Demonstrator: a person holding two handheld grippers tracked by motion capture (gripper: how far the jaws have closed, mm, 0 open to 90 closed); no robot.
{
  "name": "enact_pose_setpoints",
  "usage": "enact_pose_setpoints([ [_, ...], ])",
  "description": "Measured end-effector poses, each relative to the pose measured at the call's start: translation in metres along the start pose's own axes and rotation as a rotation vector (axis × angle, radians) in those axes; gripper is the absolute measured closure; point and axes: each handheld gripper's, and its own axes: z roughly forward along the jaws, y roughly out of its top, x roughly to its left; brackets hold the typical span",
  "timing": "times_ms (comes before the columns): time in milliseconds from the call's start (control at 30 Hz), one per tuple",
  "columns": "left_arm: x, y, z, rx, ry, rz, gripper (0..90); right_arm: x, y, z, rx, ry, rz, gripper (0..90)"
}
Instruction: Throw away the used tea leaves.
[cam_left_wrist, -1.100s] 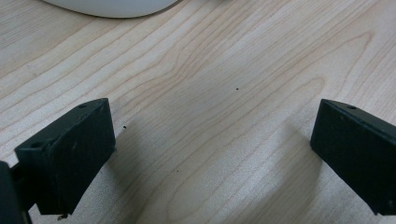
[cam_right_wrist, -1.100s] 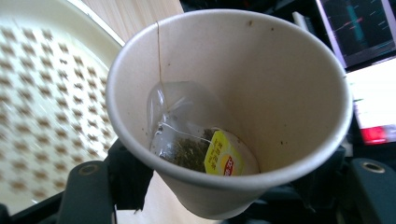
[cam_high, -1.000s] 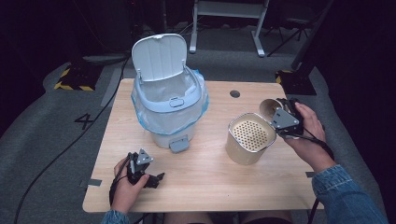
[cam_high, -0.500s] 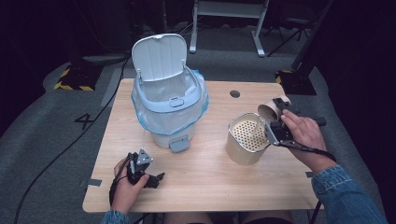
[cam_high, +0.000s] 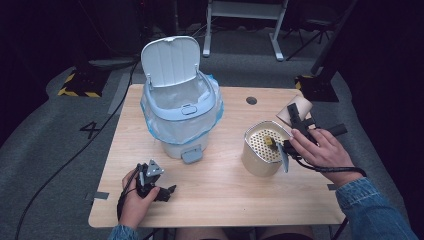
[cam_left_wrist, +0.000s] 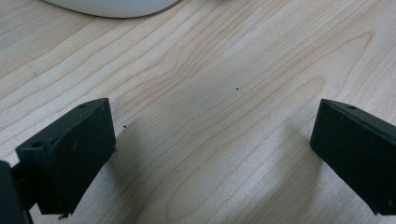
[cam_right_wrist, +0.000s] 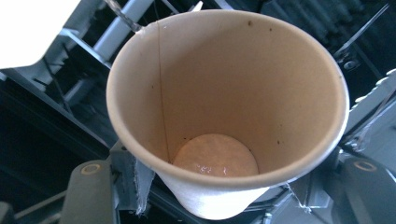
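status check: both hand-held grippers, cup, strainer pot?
Left hand-held gripper open, resting on table. Right hand-held gripper shut on paper cup, tipped beside the perforated metal pot. Lidded bin stands clear, lid up.

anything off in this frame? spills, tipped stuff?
No spill on the table. The paper cup is held in the right gripper, tipped on its side beside the perforated metal container, with only a wet film on its bottom. The bin stands upright, lid open, liner bunched unevenly round its rim.
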Motion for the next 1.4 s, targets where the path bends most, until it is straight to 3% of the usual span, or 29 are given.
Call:
enact_pose_setpoints([
  [133,0.0,0.0,0.0,0.0,0.0,0.0,0.5,0.0,0.004,-0.002,-0.004,-0.022,-0.038,34.8],
  [400,0.0,0.0,0.0,0.0,0.0,0.0,0.5,-0.003,0.007,-0.003,-0.004,-0.043,-0.07,34.8],
  [533,0.0,0.0,0.0,0.0,0.0,0.0,0.5,-0.002,0.008,-0.003,-0.001,-0.041,-0.061,34.6],
  [633,0.0,0.0,0.0,0.0,0.0,0.0,0.5,-0.002,0.006,-0.002,-0.009,-0.023,-0.025,34.3],
  [733,0.0,0.0,0.0,0.0,0.0,0.0,0.5,-0.003,0.003,0.0,-0.034,0.021,0.076,34.0],
  [833,0.0,0.0,0.0,0.0,0.0,0.0,0.5,-0.004,-0.005,0.004,-0.071,0.107,0.266,33.5],
  [900,0.0,0.0,0.0,0.0,0.0,-0.001,0.5,-0.002,-0.009,0.008,-0.075,0.179,0.344,33.3],
  [1133,0.0,0.0,0.0,0.001,0.0,0.0,0.5,0.002,-0.032,0.02,-0.17,0.415,0.83,32.8],
  [1267,0.0,0.0,0.0,0.001,0.002,-0.002,0.5,0.003,-0.04,0.022,-0.225,0.494,0.998,32.7],
  [1300,0.0,0.0,0.0,0.001,0.002,-0.002,0.5,0.004,-0.043,0.023,-0.248,0.517,1.077,32.7],
  [1333,0.0,0.0,0.0,0.002,0.002,-0.002,0.5,0.004,-0.044,0.023,-0.253,0.524,1.097,32.7],
  [1400,0.0,0.0,0.0,0.001,0.001,-0.002,0.5,0.004,-0.049,0.024,-0.273,0.58,1.217,32.6],
])
